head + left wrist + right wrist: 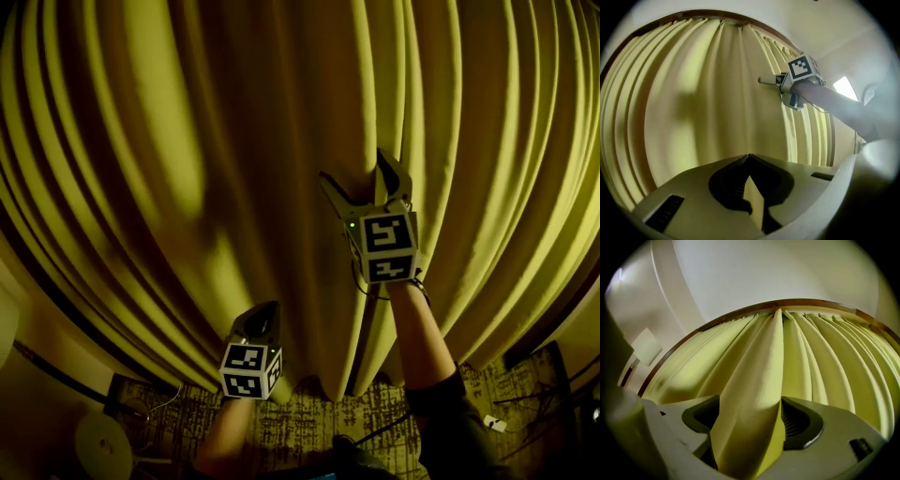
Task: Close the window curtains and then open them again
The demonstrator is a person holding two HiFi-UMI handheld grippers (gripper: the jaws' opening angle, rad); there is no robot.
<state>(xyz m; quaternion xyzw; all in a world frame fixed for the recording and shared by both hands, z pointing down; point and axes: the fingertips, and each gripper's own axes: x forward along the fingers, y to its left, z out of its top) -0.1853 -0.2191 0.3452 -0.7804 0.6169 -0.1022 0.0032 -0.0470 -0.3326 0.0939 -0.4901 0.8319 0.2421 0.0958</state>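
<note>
Yellow pleated curtains [187, 187] hang drawn across the whole width in front of me. My right gripper [354, 169] is raised against them, jaws spread open, with one curtain fold [759, 380] standing between the fingers in the right gripper view [750, 420]. My left gripper [267, 309] is lower and to the left, shut, just in front of the cloth with nothing in it. In the left gripper view its closed tips [749, 155] face the curtains [703, 103], and the right gripper [764, 80] shows at the upper right.
A curved wooden rail [740, 310] carries the curtains under a pale ceiling. A white box [646, 345] sits on the wall at the left. Below, there is patterned carpet [309, 422], a round white object [103, 445] and cables at the lower right.
</note>
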